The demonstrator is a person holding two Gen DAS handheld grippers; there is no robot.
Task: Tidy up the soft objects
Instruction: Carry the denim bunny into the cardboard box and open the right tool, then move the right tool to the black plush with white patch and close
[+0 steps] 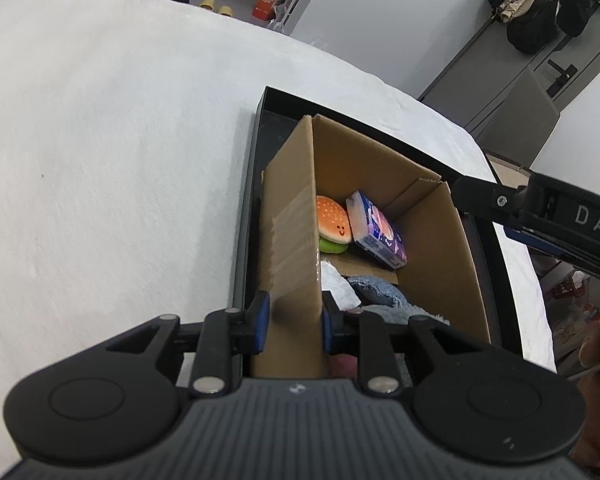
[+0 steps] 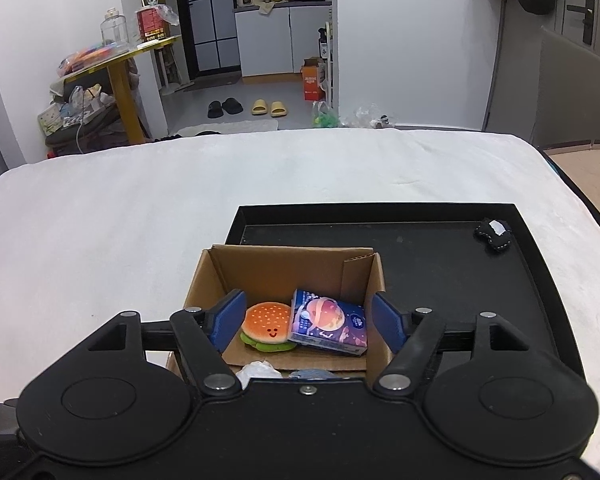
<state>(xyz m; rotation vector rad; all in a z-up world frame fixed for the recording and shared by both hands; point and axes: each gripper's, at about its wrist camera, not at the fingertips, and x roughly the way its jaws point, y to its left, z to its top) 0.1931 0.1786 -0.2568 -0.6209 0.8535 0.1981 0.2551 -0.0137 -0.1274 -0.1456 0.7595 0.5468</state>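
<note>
- The left gripper (image 1: 293, 322) is clamped on the near left wall of the open brown cardboard box (image 1: 296, 216), one blue pad on each face.
- The box stands in the shallow black tray (image 2: 540, 280) on the white cloth-covered table (image 2: 140, 208).
- The right gripper (image 2: 306, 322) hangs above the box, fingers apart, gripping nothing.
- The orange plush burger toy (image 2: 269, 325) lies on the box floor, touching the blue tissue packet (image 2: 328, 322).
- A small black plush item (image 2: 493, 233) rests in the tray's far right corner.
</note>
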